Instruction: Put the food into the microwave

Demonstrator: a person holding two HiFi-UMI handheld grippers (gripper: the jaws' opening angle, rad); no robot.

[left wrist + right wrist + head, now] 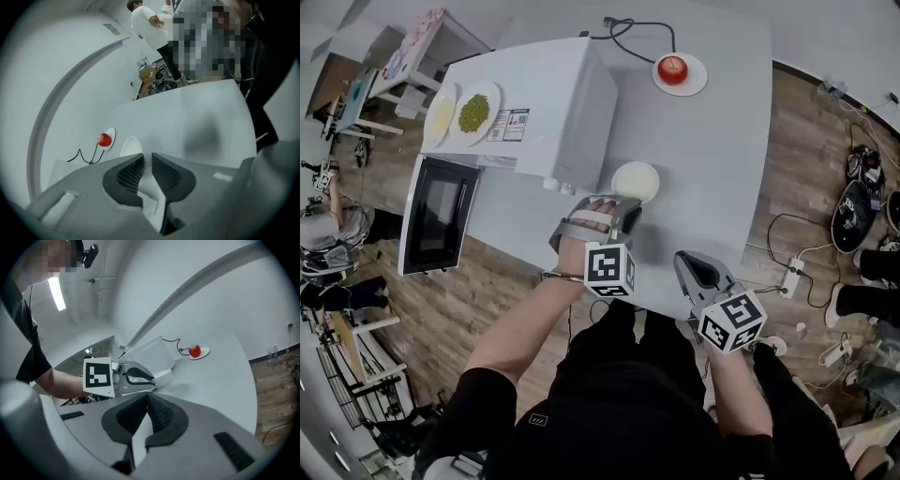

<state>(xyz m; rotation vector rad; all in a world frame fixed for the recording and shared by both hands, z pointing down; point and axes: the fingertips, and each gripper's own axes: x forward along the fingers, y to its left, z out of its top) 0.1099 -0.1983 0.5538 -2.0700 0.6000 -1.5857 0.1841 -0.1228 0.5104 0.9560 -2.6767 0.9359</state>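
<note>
A white bowl point(635, 181), pale inside, is at the middle of the white table point(722, 169), just right of the microwave point(553, 103). My left gripper point(619, 208) is shut on the bowl's near rim, and the rim point(132, 149) shows between the pads. In the right gripper view the bowl point(163, 376) hangs from that gripper point(140, 377), slightly above the tabletop. The microwave door point(441, 216) stands open at the left. My right gripper point(692, 267) is shut and empty over the table's near edge, its jaws point(146, 401) touching.
Two plates lie on top of the microwave, one with green food point(474, 112) and one with yellow food point(441, 116). A red apple point(672, 67) sits on a small plate point(694, 80) at the back, by a black cable point(637, 28). Power strips point(787, 277) lie on the floor at the right.
</note>
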